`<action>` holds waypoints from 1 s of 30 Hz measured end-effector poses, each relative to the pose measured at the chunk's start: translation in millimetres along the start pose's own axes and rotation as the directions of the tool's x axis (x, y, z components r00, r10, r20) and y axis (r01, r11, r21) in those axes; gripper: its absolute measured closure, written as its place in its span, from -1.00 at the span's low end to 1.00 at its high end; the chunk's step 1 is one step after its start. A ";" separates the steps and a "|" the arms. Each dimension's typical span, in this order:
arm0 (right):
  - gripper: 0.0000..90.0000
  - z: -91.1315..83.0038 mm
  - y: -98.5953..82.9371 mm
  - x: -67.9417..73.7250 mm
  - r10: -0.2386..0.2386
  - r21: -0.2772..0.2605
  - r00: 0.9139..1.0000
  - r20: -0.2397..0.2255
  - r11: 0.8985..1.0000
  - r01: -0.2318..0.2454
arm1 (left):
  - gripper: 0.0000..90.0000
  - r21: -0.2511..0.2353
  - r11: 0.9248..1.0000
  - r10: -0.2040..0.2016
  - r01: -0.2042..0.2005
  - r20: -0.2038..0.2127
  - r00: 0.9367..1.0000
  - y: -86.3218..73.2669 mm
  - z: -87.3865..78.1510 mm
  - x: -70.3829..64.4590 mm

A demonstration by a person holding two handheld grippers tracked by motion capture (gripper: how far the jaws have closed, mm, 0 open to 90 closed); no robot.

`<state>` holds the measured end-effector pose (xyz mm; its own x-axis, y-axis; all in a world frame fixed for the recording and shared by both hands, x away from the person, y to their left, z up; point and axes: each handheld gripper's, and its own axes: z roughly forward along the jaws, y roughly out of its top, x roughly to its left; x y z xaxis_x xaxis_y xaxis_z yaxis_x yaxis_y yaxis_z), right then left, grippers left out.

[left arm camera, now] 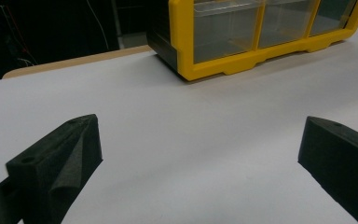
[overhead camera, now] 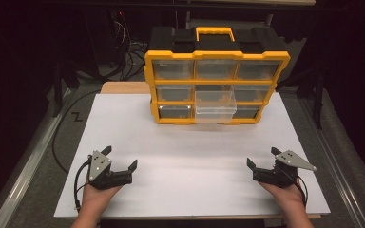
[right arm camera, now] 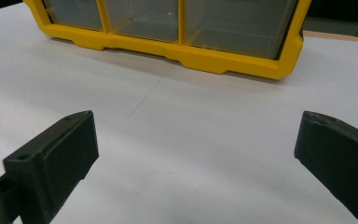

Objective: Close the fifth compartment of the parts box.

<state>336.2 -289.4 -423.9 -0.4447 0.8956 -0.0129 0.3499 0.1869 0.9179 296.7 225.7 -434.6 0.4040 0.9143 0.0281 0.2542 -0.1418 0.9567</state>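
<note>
At the near edge of the white counter (overhead camera: 190, 156), the left claw (overhead camera: 121, 158) sits at about 7 o'clock, held in a hand (overhead camera: 95, 195) that comes in from the bottom. Its two black jaws stand wide apart with nothing between them, just above or on the bare surface. In the left gripper view the same spread shows, with white counter (left arm camera: 177, 140) between the jaws. The right claw (overhead camera: 262, 157) mirrors it at about 5 o'clock, gripped by the other hand (overhead camera: 290, 197); its jaws are likewise spread and hold nothing, and the right gripper view shows plain counter (right arm camera: 186, 140) between them. The two claws lie well apart from each other.

Farther off, at 12 o'clock, a yellow-framed organizer box (overhead camera: 216, 56) stands upright on the far part of the counter, its clear drawers facing the person in three rows of three. The middle drawer (overhead camera: 214, 105), in the lower part of the centre column, is pulled partway out toward the person; the others sit flush. A yellow handle (overhead camera: 214, 31) tops the box. Both claws are well apart from it. The left gripper view shows its bottom row (left arm camera: 261, 28) at upper right, the right gripper view along the top (right arm camera: 177, 28).
</note>
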 end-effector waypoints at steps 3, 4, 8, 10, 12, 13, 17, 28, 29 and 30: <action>-0.98 0.5 0.3 -0.3 -0.002 -0.006 1.000 0.000 1.000 0.002 | -0.99 -0.003 1.000 -0.002 0.002 0.002 1.000 0.2 1.1 0.5; -0.98 1.1 0.2 -0.6 -0.005 -0.007 1.000 -0.001 1.000 0.005 | -0.99 0.000 1.000 0.003 -0.003 -0.002 1.000 0.4 1.8 1.0; -0.98 2.2 0.3 -1.1 -0.001 -0.003 1.000 -0.002 1.000 0.001 | -0.99 0.010 1.000 -0.002 0.002 -0.002 1.000 -0.6 3.5 2.5; -0.98 2.5 0.4 -1.0 -0.002 -0.004 1.000 -0.002 1.000 0.002 | -0.99 0.012 1.000 -0.005 0.005 -0.001 1.000 -0.9 3.8 3.0; -0.98 3.0 0.5 -0.5 -0.011 -0.005 1.000 0.000 1.000 0.011 | -1.00 0.010 1.000 -0.008 0.008 0.001 1.000 -0.8 3.7 3.2; -0.98 3.1 0.5 0.2 -0.015 -0.004 1.000 0.004 1.000 0.015 | -0.99 0.010 1.000 -0.009 0.009 0.003 1.000 -0.8 3.8 3.2; -0.98 3.1 0.7 1.3 -0.019 -0.005 1.000 0.005 1.000 0.019 | -1.00 0.011 1.000 -0.008 0.008 0.007 1.000 -0.7 3.6 2.6; -0.98 16.0 5.2 3.7 -0.048 0.003 0.999 0.008 0.999 0.048 | -1.00 0.011 1.000 -0.017 0.017 0.005 1.000 -1.3 4.7 2.7; -0.98 16.0 5.2 3.7 -0.048 0.003 0.999 0.008 0.999 0.048 | -1.00 0.010 1.000 -0.018 0.018 0.007 1.000 -1.2 4.7 2.8; -0.98 18.8 6.5 4.1 -0.054 0.001 0.998 0.015 0.999 0.054 | -1.00 0.009 1.000 -0.019 0.019 0.007 1.000 -1.0 4.8 2.9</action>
<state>352.2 -276.9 -425.4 -0.4509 0.8900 -0.0686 0.3263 0.2358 0.9154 301.8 226.6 -436.9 0.4056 0.9140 0.0082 0.2693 -0.1281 0.9545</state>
